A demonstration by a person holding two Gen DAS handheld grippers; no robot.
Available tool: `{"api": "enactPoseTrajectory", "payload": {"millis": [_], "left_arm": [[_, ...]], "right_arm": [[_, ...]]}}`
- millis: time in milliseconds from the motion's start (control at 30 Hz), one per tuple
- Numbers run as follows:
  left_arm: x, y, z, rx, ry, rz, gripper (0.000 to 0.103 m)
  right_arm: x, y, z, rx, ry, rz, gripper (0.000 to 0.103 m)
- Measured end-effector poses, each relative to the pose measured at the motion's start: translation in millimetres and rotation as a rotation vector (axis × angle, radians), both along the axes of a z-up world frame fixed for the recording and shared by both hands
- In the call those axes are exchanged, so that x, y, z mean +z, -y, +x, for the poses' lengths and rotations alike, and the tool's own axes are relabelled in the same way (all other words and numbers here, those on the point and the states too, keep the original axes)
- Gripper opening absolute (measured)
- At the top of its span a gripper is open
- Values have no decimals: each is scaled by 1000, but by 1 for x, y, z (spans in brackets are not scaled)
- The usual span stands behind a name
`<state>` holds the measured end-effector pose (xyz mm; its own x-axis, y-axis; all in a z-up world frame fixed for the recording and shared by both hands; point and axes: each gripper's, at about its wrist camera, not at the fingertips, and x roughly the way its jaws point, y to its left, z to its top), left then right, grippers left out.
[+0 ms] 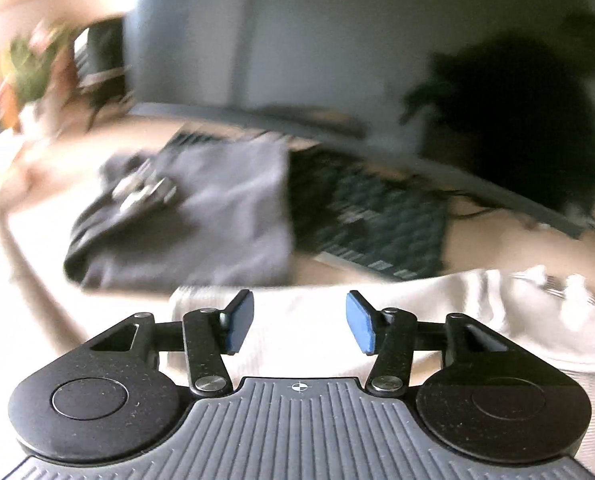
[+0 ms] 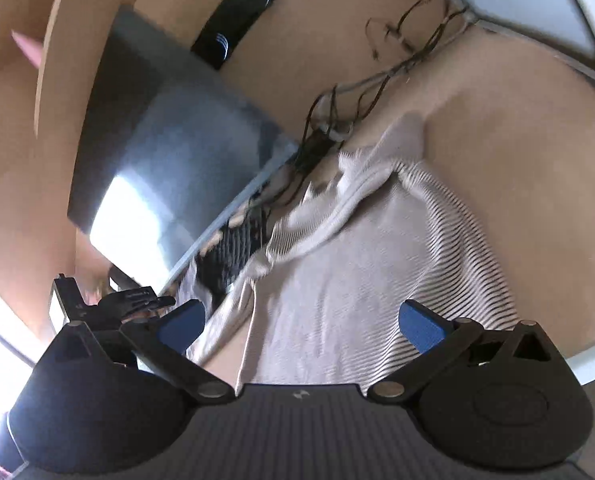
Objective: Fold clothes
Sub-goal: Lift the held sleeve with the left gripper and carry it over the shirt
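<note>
Both grippers have their jaws spread with nothing pinched, the left gripper [image 1: 299, 322] hovering over the near edge of the soft pale ribbed top [image 1: 377, 320] and the right gripper [image 2: 301, 322] over that same crumpled striped knit [image 2: 337, 272] on the tan table [image 2: 517, 160], beside a folded dark grey garment [image 1: 201, 220] on a keyboard [image 1: 369, 216].

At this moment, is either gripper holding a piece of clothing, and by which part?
Nothing is held. The left gripper and the right gripper are both open above the white garment, with no cloth between the pads.
</note>
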<state>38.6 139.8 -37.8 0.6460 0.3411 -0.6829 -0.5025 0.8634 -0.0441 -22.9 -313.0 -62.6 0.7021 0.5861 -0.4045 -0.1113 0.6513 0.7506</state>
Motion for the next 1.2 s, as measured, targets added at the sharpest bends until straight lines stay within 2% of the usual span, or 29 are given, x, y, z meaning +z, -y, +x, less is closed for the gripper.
{"api": "enactPoseTrajectory", "payload": {"millis": [100, 233, 367, 500, 567, 633, 667, 700, 733, 867, 1133, 1200], "left_arm": [[-20, -28, -12, 67, -31, -16, 67], [-41, -45, -29, 116, -68, -39, 67], [-63, -56, -28, 163, -93, -136, 57], [-68, -70, -27, 237, 1, -257, 60], [-69, -76, -24, 267, 38, -288, 63], [-70, -76, -17, 267, 46, -269, 61], [-70, -73, -12, 251, 43, -249, 52], [-71, -71, -7, 228, 30, -224, 20], [-72, -68, -1, 204, 13, -196, 12], [-65, -62, 9, 152, -8, -135, 8], [7, -36, 8, 45, 133, -33, 8], [26, -24, 10, 8, 164, -29, 8]], "right_arm": [[-3, -14, 11, 52, -23, -21, 103], [-9, -31, 23, 98, -58, -44, 103], [-15, -46, 32, 128, -101, -74, 103], [-16, -57, 37, 149, -122, -117, 103], [-18, -60, 39, 156, -133, -128, 103], [-19, -62, 41, 160, -145, -134, 103], [-20, -63, 41, 162, -151, -138, 103], [-21, -63, 42, 164, -157, -141, 103], [-22, -64, 43, 166, -163, -144, 103], [-23, -65, 44, 160, -171, -151, 103], [-15, -52, 37, 113, -118, -91, 103], [-11, -49, 32, 111, -96, -75, 103]]}}
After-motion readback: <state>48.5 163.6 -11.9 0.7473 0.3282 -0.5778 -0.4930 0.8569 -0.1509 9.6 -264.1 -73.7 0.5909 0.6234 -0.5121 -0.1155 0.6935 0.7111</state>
